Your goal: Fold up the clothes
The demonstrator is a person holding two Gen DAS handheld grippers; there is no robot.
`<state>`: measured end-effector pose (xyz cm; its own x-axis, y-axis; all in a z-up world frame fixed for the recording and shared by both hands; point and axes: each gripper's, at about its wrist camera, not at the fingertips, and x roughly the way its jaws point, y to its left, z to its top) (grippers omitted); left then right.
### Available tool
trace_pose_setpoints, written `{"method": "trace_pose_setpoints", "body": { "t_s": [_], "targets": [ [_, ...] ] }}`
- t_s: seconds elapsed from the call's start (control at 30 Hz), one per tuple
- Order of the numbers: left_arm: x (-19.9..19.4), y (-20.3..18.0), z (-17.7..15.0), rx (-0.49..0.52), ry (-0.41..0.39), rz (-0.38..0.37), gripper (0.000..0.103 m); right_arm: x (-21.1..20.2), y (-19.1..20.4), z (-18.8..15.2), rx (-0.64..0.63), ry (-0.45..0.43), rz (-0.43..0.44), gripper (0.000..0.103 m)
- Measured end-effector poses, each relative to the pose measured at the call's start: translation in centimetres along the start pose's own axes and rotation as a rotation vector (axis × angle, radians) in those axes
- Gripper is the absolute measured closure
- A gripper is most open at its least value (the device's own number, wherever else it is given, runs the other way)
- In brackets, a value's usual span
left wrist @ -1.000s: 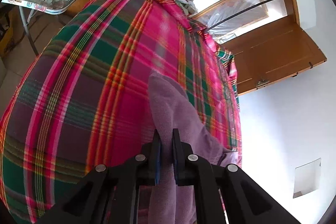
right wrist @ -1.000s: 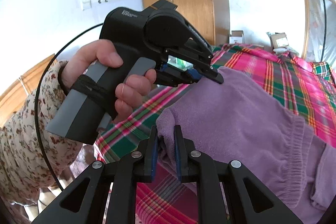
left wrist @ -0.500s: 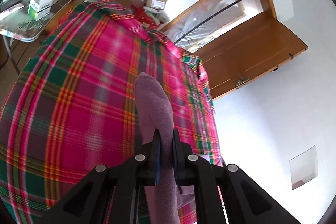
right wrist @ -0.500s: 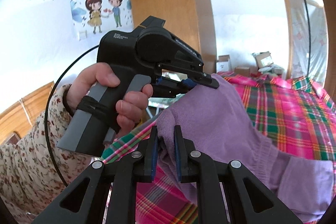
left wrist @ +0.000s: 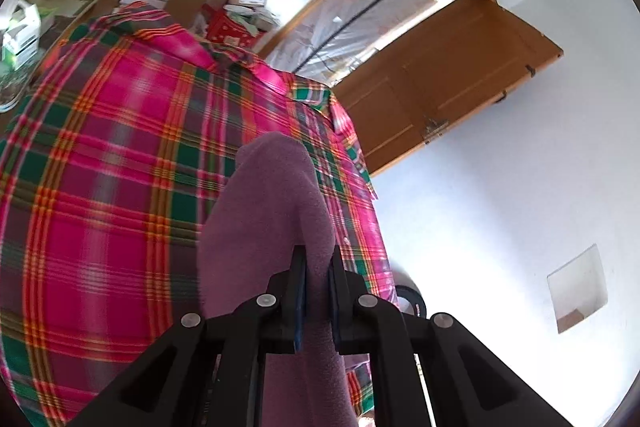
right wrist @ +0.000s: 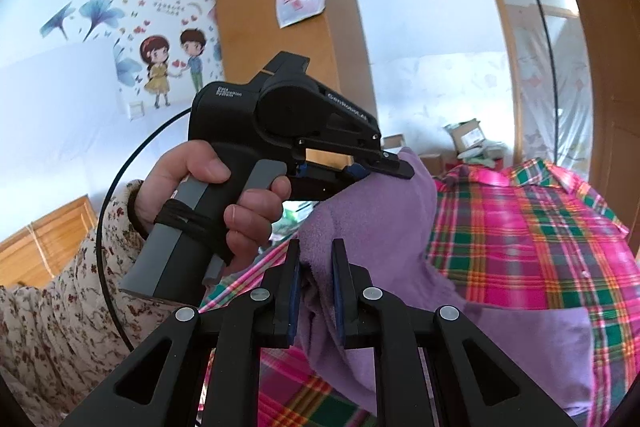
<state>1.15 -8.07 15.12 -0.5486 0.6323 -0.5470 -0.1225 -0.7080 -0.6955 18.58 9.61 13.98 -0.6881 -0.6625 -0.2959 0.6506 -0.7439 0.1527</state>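
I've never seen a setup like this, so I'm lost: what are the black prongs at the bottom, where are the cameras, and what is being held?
No robot here: a person holds a pistol-grip claw in each hand, with a fisheye camera on each looking along its two fingers. The left claw fills the bottom of the left view; the right view shows the right claw and, ahead of it, the hand gripping the left one. Both are shut on a purple garment, lifted above a pink and green plaid sheet.
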Motion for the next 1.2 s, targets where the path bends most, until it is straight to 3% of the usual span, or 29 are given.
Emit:
{"method": "trace_pose_setpoints", "body": {
  "t_s": [0.73,1.2],
  "targets": [
    [10.4,-10.1,-2.3,0.119,0.122,0.006,0.093,-7.6,-10.5,-0.4,0.198,-0.064,-0.091,0.089],
    [17.7,-12.5,-4.1,0.163,0.227,0.050,0.093,-9.9,-15.9,-2.6,0.290,-0.059,-0.191,0.089]
  ]
}}
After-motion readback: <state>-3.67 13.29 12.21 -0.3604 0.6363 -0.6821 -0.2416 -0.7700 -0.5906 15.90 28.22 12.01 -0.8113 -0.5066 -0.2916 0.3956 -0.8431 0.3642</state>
